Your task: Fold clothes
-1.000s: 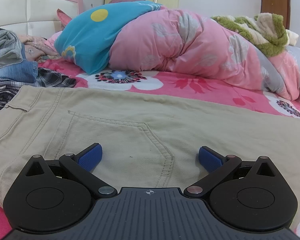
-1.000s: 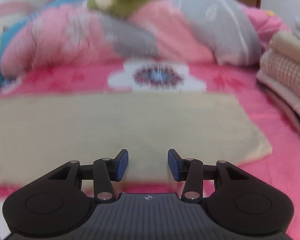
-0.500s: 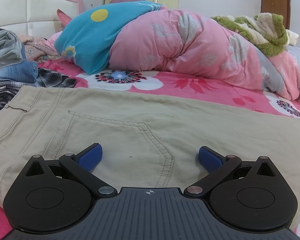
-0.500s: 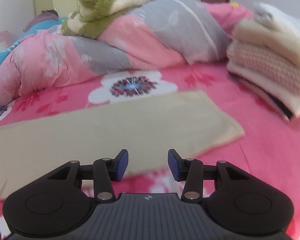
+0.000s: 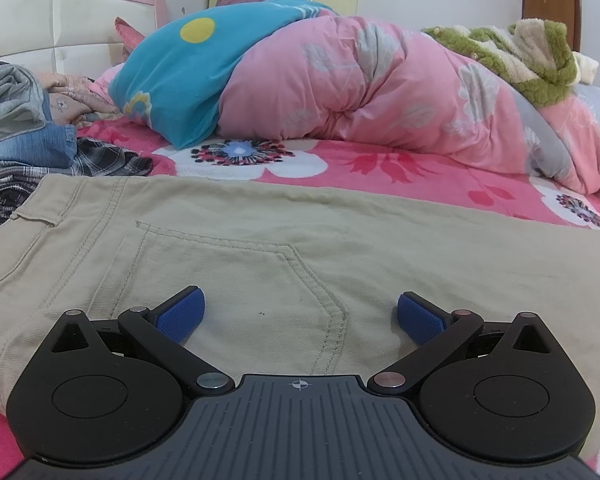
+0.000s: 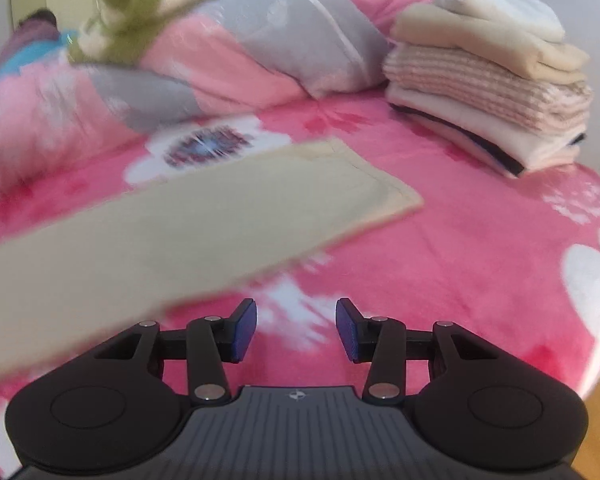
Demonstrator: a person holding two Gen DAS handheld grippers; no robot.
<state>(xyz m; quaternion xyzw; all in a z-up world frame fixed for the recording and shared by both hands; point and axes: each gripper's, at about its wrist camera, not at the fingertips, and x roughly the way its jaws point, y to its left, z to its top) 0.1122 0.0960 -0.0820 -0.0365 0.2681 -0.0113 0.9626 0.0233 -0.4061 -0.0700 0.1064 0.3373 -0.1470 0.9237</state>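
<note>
Khaki trousers [image 5: 260, 248] lie flat across the bed [image 6: 480, 240] on its pink floral sheet, back pocket up, waistband towards the left wrist view's left side; the leg hems [image 6: 364, 184] reach towards the right. The left tool [image 5: 300, 316] hovers over the pocket, jaws spread wide, nothing between them. The right tool [image 6: 296, 328] sits off the near edge of the legs, above bare sheet — jaws partly open, gripping nothing. Beyond the hems stands a pile of folded clothes [image 6: 488, 80]; unfolded garments [image 5: 24, 128] lie past the waistband. A pink duvet [image 5: 360, 92] runs behind.
</note>
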